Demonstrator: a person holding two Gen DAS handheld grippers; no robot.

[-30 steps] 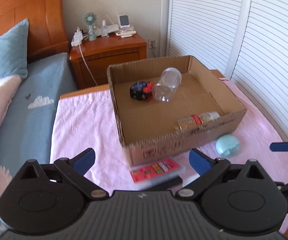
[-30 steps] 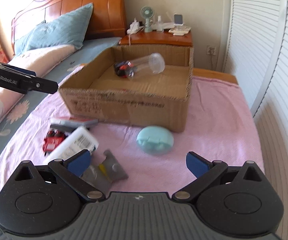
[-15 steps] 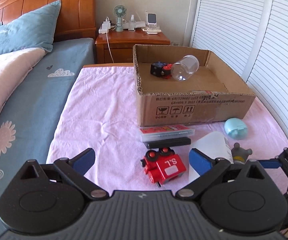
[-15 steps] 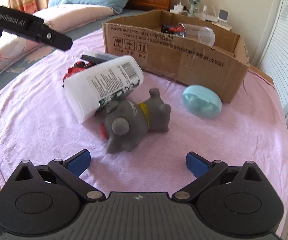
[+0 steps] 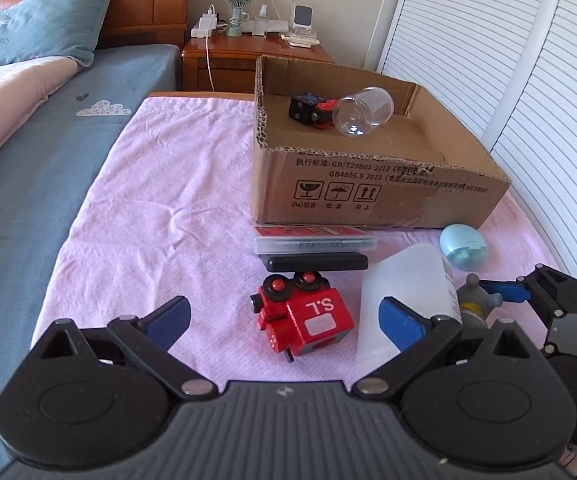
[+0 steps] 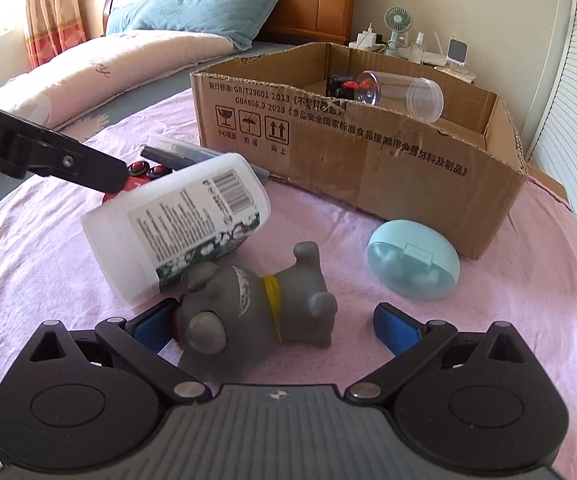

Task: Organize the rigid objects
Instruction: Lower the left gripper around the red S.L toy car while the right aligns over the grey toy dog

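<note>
My right fingers (image 6: 275,322) straddled the grey toy dog (image 6: 256,302), spread wide.
My left fingers (image 5: 284,314), also wide, held nothing; the red toy train (image 5: 302,318) lay between them, the cardboard box (image 5: 368,196) beyond.

The brown cardboard box (image 5: 372,184) is faced from low over the pink-covered surface (image 5: 160,216) in both wrist views. The white plastic jar (image 6: 176,224) is shared, nearer in the right view.
</note>
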